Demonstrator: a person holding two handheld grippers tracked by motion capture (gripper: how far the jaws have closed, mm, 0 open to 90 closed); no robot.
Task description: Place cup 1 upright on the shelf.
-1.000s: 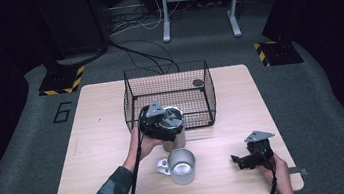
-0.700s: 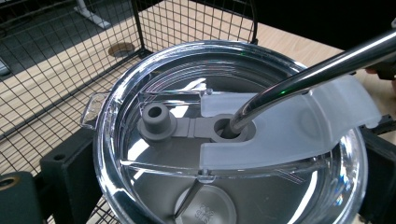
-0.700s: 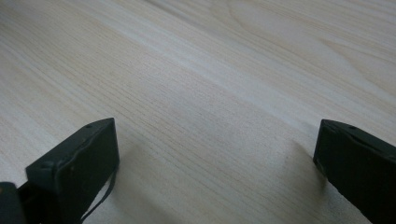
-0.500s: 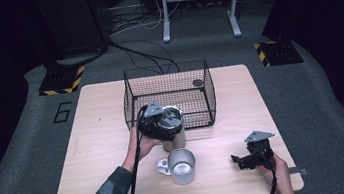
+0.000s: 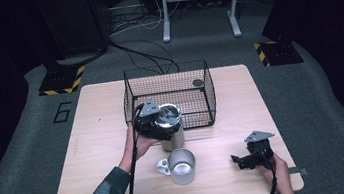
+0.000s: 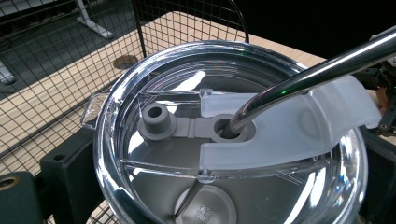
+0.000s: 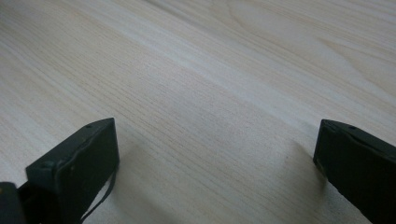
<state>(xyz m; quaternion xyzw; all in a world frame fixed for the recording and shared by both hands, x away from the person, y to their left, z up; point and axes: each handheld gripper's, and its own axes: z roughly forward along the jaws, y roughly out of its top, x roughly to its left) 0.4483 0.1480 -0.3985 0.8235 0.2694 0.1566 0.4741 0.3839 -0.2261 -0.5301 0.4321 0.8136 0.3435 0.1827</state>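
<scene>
Since a second ago the left tool (image 5: 155, 122) has carried the steel tumbler (image 5: 171, 127) slightly toward the person, from the wire basket's (image 5: 169, 94) front wall to a spot just behind the handled mug (image 5: 181, 165). Its jaws clench the clear lid's (image 6: 229, 135) rim, straw (image 6: 308, 77) poking through. Right tool (image 5: 249, 160) rests spread wide on the table (image 5: 104, 136), idle; the basket drop looks some way off

Steel tumbler (image 5: 170, 127) w/ clear lid (image 6: 233, 140) & metal straw (image 6: 317, 70), upright, just in front of wire basket (image 5: 168, 85).
</scene>
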